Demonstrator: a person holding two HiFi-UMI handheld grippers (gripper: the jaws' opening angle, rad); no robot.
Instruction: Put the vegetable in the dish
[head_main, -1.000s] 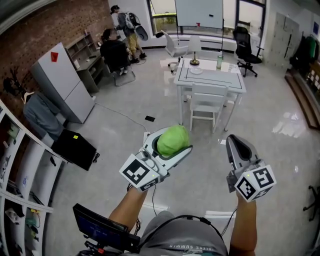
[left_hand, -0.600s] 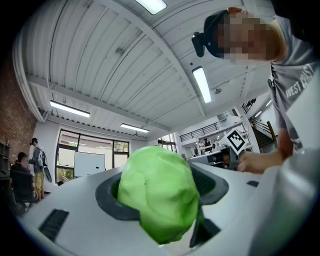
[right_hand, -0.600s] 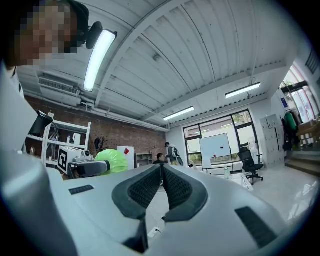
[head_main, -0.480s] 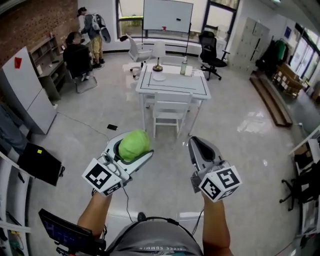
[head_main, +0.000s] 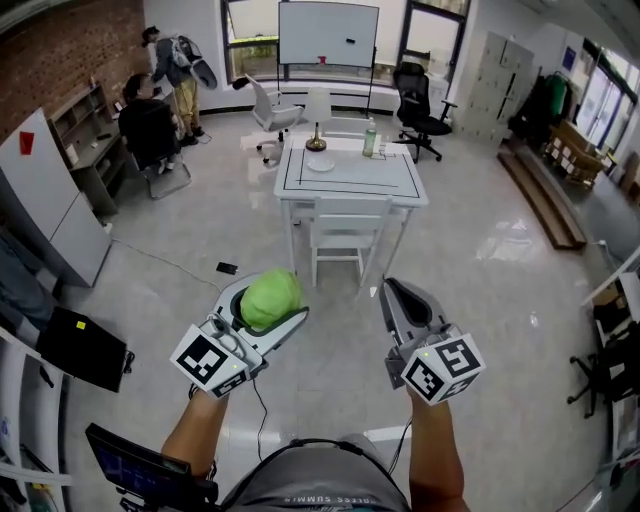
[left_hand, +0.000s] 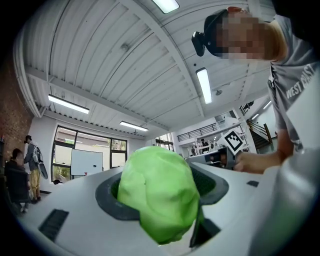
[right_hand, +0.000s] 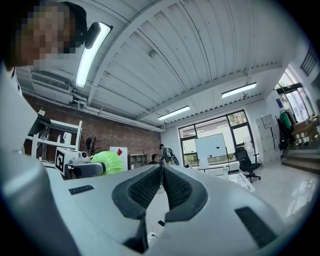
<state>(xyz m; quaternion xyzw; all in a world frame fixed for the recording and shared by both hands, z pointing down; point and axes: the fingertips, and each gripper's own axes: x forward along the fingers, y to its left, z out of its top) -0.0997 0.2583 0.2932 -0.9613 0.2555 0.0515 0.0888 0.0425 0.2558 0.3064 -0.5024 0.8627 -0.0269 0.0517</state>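
A round light-green vegetable (head_main: 270, 298) sits between the jaws of my left gripper (head_main: 268, 303), which is shut on it. In the left gripper view the green vegetable (left_hand: 156, 192) fills the space between the grey pads. My right gripper (head_main: 400, 298) is held level beside it, shut with nothing in it; its ribbed pads (right_hand: 150, 187) meet in the right gripper view, where the vegetable (right_hand: 108, 162) shows at the left. A white dish (head_main: 321, 165) lies on the white table (head_main: 385, 188) ahead, well beyond both grippers.
A white chair (head_main: 344, 237) stands at the table's near side. On the table are a lamp (head_main: 317, 122) and a bottle (head_main: 369, 138). Black office chair (head_main: 414, 96) behind it. Two people (head_main: 165, 85) are at a desk at the far left. Cable and small black object (head_main: 227, 268) on the floor.
The view has swung right so the table now lies straight ahead and somewhat nearer. Both grippers keep their hold and spacing, the vegetable still in the left one.
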